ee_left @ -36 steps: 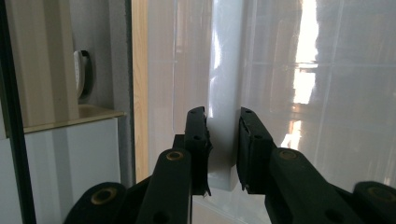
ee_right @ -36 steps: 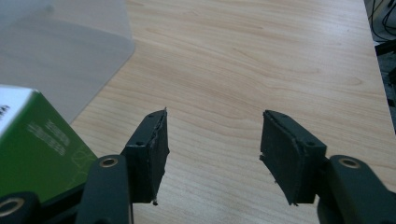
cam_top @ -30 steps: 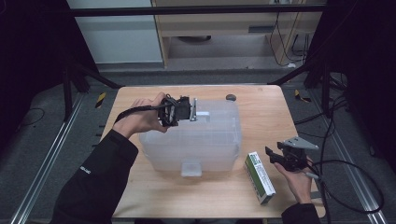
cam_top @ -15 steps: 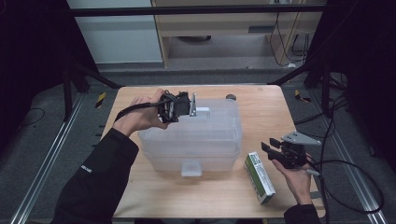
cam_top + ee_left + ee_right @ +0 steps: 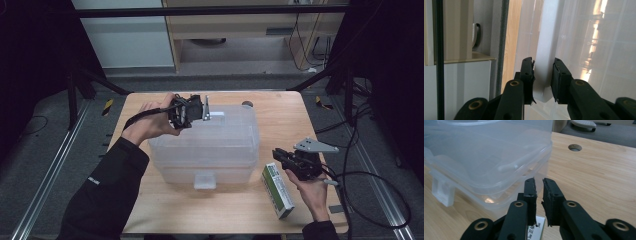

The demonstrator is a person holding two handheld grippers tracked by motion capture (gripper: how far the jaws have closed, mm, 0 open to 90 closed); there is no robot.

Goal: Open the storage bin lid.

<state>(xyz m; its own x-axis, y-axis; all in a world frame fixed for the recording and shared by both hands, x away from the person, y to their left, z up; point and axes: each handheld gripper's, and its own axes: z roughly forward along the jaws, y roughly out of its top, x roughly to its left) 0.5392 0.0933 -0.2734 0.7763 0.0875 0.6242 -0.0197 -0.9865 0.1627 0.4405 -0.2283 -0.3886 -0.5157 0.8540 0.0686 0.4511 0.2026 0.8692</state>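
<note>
A translucent plastic storage box (image 5: 210, 145) with its lid on stands mid-table. My left gripper (image 5: 205, 112) is at the box's far edge, shut on the white latch tab (image 5: 544, 50), which sits between the pads. My right gripper (image 5: 538, 181) hovers off the box's right front corner (image 5: 524, 170), above a green and white carton (image 5: 277, 190) lying on the table. Its jaws have just been closing. Only a narrow gap is left and nothing is between them. A corner of the carton (image 5: 536, 230) shows below the jaws.
A second white latch (image 5: 204, 181) sticks out of the box's near side. A round hole (image 5: 247, 104) is in the wooden tabletop (image 5: 300, 115) behind the box. Cables (image 5: 370, 175) trail off the table's right edge.
My right gripper has lifted away from the carton and its jaws have narrowed from wide apart to nearly together. The left gripper has stayed on the latch.
</note>
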